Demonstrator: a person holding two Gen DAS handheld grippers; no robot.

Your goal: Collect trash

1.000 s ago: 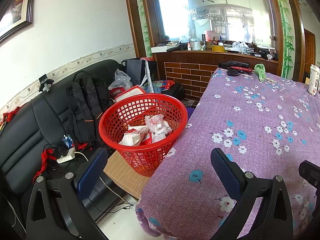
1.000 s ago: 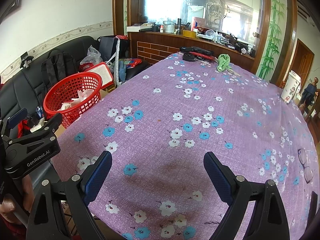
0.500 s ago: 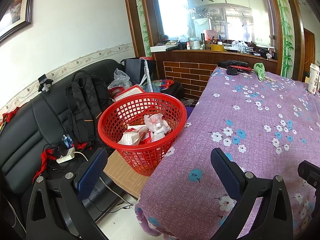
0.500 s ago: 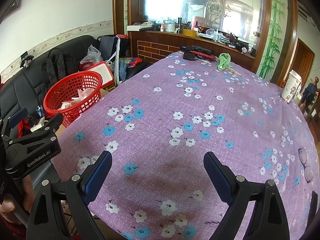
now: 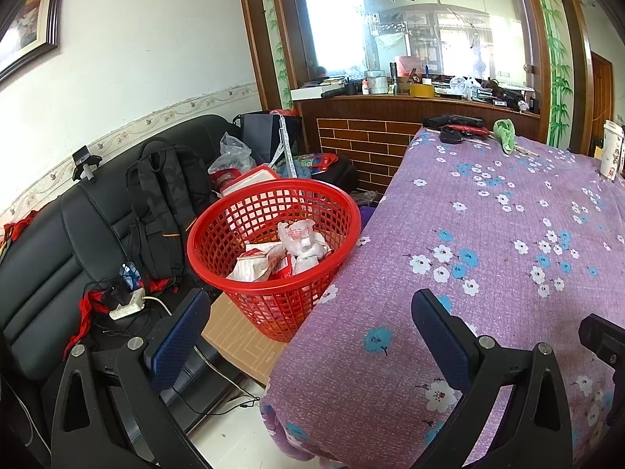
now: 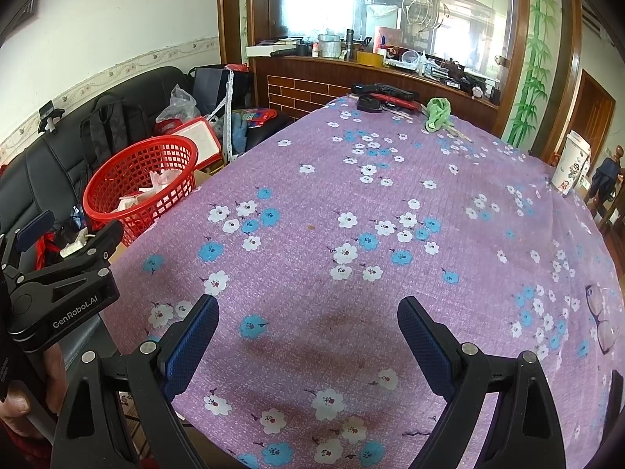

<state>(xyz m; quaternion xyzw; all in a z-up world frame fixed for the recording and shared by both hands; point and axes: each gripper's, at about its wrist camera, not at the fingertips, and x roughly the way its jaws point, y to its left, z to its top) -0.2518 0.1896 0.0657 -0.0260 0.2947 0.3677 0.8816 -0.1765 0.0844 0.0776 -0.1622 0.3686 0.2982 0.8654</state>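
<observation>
A red mesh basket [image 5: 218, 230] [image 6: 117, 179] stands on a cardboard box beside the table's left edge. Crumpled white and red wrappers [image 5: 285, 252] [image 6: 150, 189] lie inside it. My left gripper [image 5: 306, 314] is open and empty, hovering near the table's front left corner, just short of the basket. My right gripper [image 6: 308, 326] is open and empty above the purple flowered tablecloth [image 6: 390, 203] near its front edge. The left gripper's body [image 6: 58, 285] shows at the left of the right wrist view, with a hand on its handle.
A green cloth [image 6: 437, 113], black items [image 6: 381, 92] and keys lie at the table's far end. A paper cup [image 6: 572, 164] stands at the right edge; glasses [image 6: 601, 318] lie near the right front. A black sofa [image 5: 50, 234] holds a backpack [image 5: 164, 203] and bags.
Both views shift only slightly; the left gripper drifts a little, so the basket sits marginally lower and more to the left. Both grippers stay open and empty.
</observation>
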